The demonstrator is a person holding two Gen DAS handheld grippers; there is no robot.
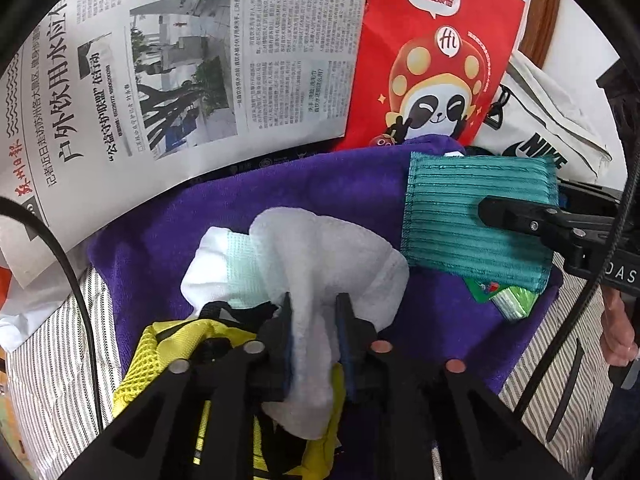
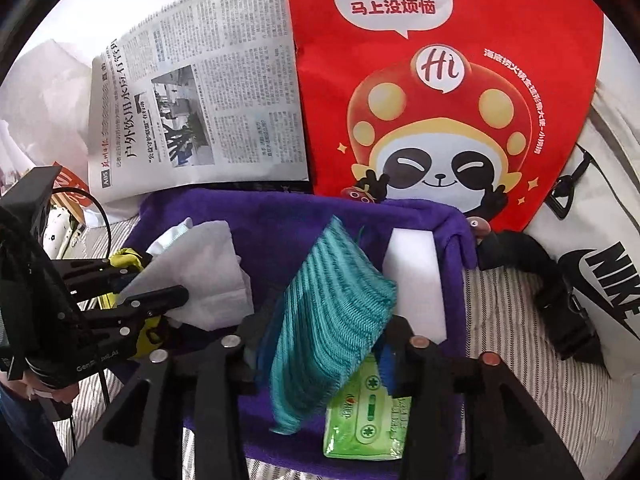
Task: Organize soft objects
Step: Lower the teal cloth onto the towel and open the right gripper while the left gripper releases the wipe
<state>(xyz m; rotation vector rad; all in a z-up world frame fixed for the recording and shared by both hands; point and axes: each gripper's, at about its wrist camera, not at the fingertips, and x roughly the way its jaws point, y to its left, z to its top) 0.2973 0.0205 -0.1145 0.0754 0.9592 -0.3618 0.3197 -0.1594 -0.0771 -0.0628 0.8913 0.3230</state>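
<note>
My left gripper (image 1: 314, 312) is shut on a white soft cloth (image 1: 320, 256) and holds it over a purple towel (image 1: 280, 192). A yellow mesh item (image 1: 160, 352) lies under the left fingers. My right gripper (image 2: 320, 344) is shut on a teal ribbed cloth (image 2: 332, 312), held above the purple towel (image 2: 256, 216). The teal cloth (image 1: 476, 220) and the right gripper's finger (image 1: 520, 216) also show in the left wrist view. A green wet-wipe pack (image 2: 368, 412) lies on the towel under the teal cloth. The left gripper with the white cloth (image 2: 208, 268) shows at the left of the right wrist view.
A newspaper (image 1: 180, 68) and a red panda bag (image 2: 440, 92) lie behind the towel. A white Nike bag (image 2: 600, 240) with a black strap (image 2: 560, 300) lies at the right. A white foam block (image 2: 416, 276) rests on the towel. Striped fabric (image 2: 520, 368) covers the surface.
</note>
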